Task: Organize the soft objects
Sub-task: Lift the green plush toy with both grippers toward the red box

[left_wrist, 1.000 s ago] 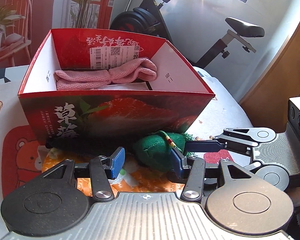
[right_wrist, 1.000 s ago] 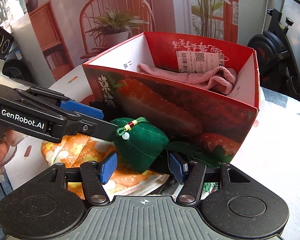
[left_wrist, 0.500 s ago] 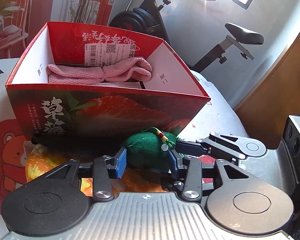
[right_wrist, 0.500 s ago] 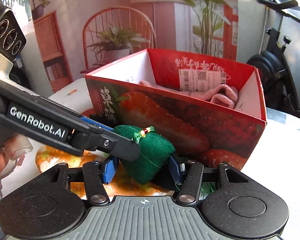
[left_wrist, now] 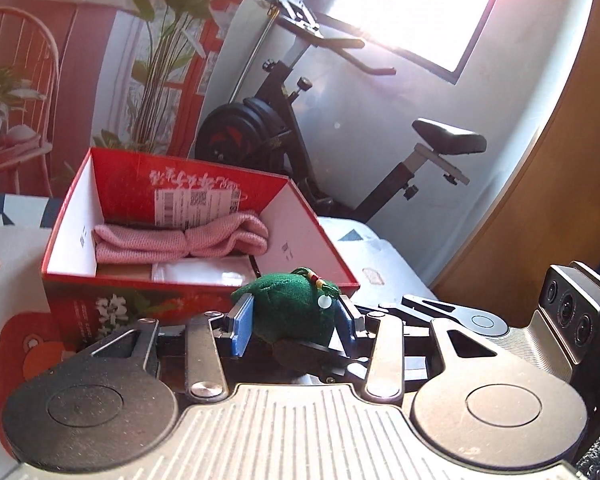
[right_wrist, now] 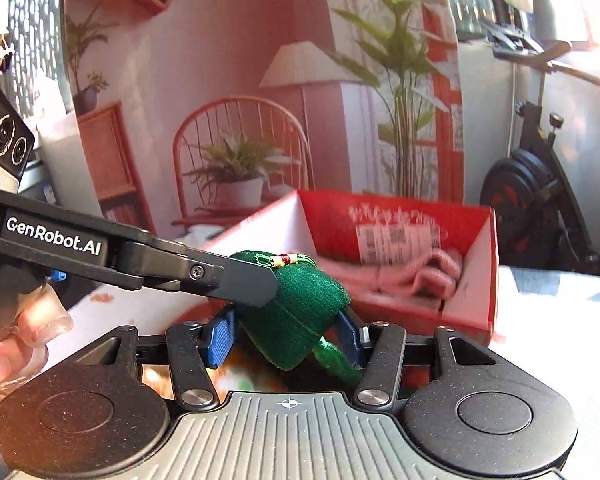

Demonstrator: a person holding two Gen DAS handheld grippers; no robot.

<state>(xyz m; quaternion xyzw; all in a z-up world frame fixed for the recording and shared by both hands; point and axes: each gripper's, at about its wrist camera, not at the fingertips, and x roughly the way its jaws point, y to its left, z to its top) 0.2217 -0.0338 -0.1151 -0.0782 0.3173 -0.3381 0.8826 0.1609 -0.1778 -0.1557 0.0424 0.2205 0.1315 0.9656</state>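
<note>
Between both tools' point(left_wrist: 294, 322) pads: green pouch point(left_wrist: 292, 312).

Green stuffed pouch point(left_wrist: 290, 310) with beaded cord, centre frame, lifted. Pink knitted cloth point(left_wrist: 180, 240) lies folded inside red box point(left_wrist: 112, 300), left of centre.

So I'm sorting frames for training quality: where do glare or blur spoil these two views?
Left wrist: the window is blown out and washes the wall; the green pouch is sharp. Right wrist: the red box and pink cloth are smeared; fisheye bends both.
</note>
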